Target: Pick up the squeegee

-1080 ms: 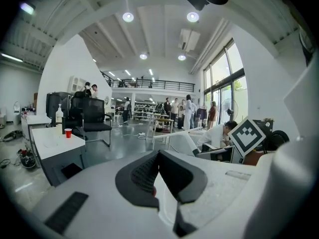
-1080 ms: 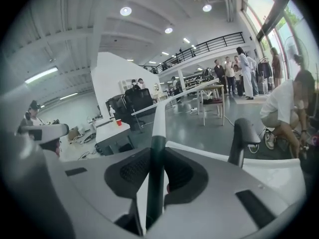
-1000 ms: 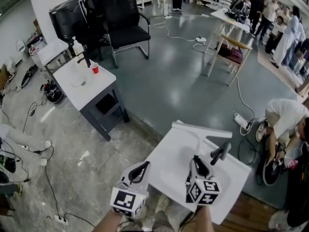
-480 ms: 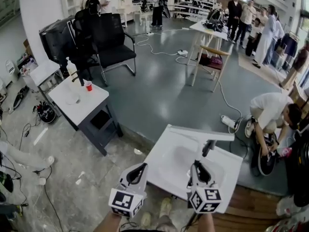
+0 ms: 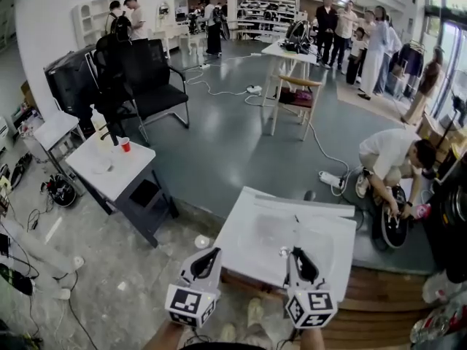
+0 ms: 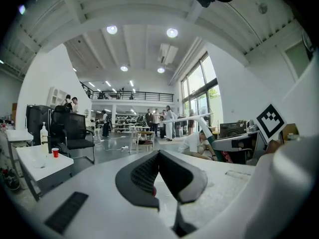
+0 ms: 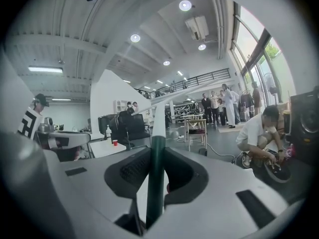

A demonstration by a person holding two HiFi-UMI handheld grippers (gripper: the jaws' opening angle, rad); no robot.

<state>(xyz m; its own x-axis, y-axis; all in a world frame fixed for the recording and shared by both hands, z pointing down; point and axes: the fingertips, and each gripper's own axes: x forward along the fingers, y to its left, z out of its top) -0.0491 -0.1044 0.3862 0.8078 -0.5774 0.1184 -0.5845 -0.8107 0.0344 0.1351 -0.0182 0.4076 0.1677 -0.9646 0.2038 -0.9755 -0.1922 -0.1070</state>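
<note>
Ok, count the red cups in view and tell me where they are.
1. The red cup stands on the small white table at the left of the head view, near its far edge. More could be hidden in the distant clutter.

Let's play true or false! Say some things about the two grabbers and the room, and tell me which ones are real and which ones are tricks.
1. The right gripper is holding the squeegee. True.
2. The left gripper is holding the red cup. False: its jaws are shut on nothing, and the cup stands far off on the small white table.
3. The squeegee's handle is green. True.
4. Everybody in the room is standing up. False: one person is crouching on the floor at the right.
5. The black chair is lying on its side. False: it stands upright behind the small white table.
</note>
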